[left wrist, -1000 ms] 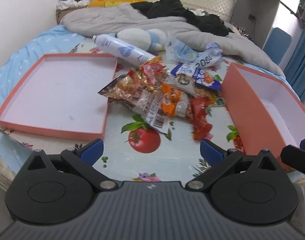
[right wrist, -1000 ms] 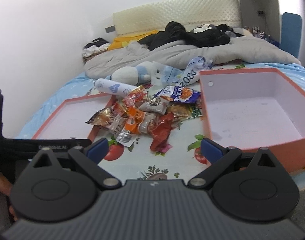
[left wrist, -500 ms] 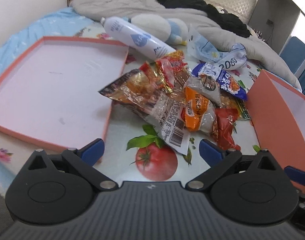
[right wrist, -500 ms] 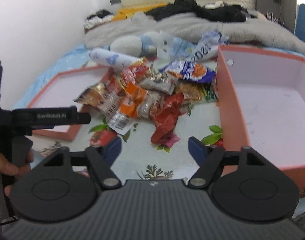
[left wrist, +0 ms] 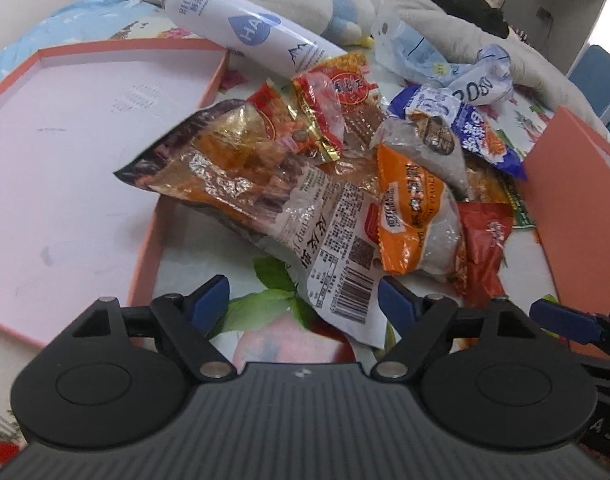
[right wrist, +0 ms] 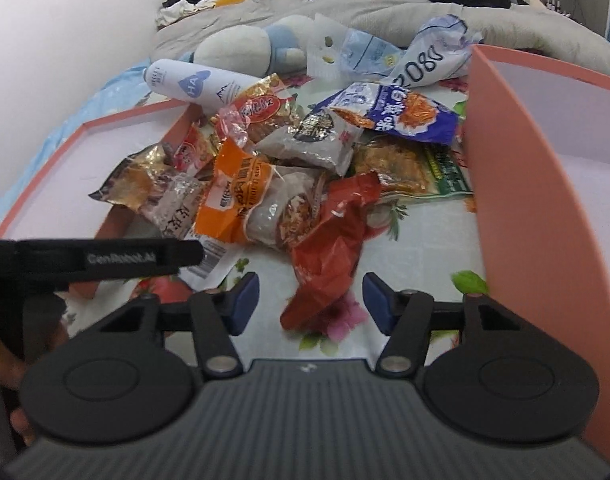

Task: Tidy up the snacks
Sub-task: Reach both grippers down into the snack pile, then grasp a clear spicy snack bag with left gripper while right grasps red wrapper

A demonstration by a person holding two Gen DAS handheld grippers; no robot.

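Two coral boxes flank one heap of snack packets [left wrist: 345,184] at frame centre on a bed: a shallow lid [left wrist: 65,168] at left, a deeper box [right wrist: 545,208] at right. One white bottle [left wrist: 245,32] lies at the top. Both tools gape with nothing held: the left tool [left wrist: 303,300] before a barcoded packet [left wrist: 337,256], the right tool [right wrist: 311,300] around one red wrapper [right wrist: 329,252].

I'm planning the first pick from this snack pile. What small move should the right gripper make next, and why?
Probably ease the right gripper forward and down, then close on the red packet. Its open jaws already bracket that packet's near end, nothing lies on top of it, and the deep orange box stands just to its right. The left gripper is open too, facing the barcode packet.
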